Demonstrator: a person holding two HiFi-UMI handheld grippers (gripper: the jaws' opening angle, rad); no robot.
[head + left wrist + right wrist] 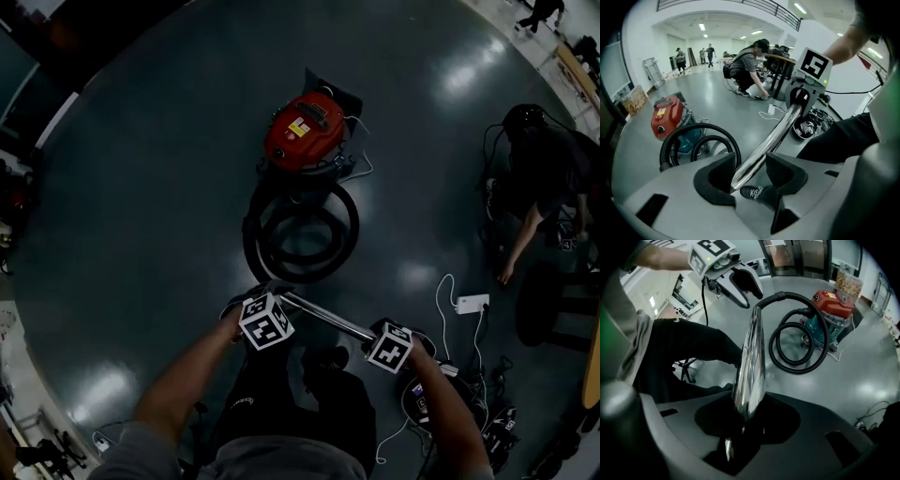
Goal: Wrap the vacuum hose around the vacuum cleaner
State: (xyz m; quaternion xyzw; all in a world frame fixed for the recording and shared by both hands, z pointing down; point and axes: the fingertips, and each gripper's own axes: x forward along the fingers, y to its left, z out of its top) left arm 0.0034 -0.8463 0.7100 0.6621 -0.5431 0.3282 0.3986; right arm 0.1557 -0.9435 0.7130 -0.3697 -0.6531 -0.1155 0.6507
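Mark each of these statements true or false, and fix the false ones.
1. The left gripper and the right gripper both clamp the same metal tube. True.
2. The vacuum cleaner has a yellow top. False: its top is red.
3. The hose is already wound around the vacuum cleaner. False: it lies in loops on the floor beside it.
4. A second person crouches on the floor at the right of the head view. True.
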